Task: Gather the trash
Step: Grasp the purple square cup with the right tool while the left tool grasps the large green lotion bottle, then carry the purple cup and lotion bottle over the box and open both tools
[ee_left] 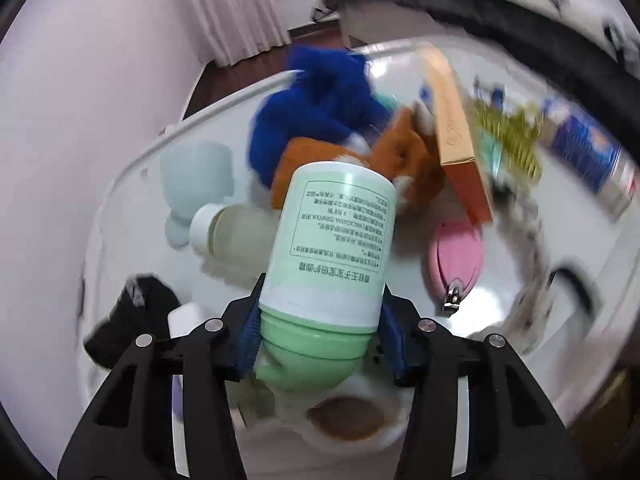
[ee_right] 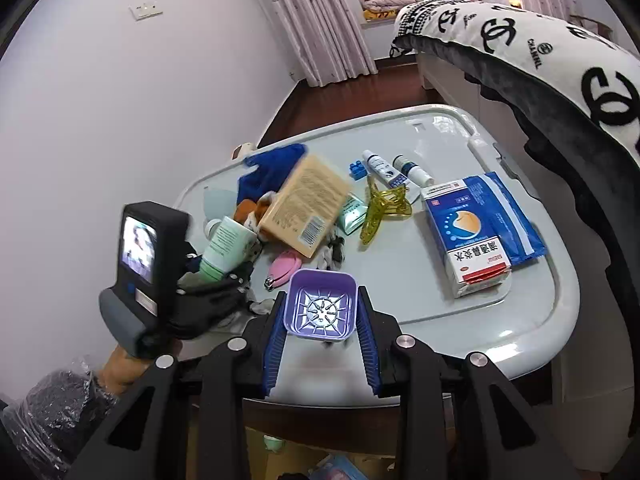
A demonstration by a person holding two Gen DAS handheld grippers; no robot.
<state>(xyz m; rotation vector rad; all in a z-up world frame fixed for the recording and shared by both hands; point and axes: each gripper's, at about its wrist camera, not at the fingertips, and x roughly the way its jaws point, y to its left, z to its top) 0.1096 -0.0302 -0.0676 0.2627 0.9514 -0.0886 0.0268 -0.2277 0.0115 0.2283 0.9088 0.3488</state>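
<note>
1. Left gripper (ee_left: 320, 334) was clamped on a green bottle (ee_left: 336, 240), blue pads pressing its cap end, over the table (ee_right: 460, 312).
2. Right gripper (ee_right: 320, 354) pinched a purple tray (ee_right: 320, 304) between its pads.
3. Beyond the bottle lay a blue cloth (ee_left: 316, 108), a tan box (ee_right: 308, 204), and a pink clipper (ee_left: 456, 256).
</note>
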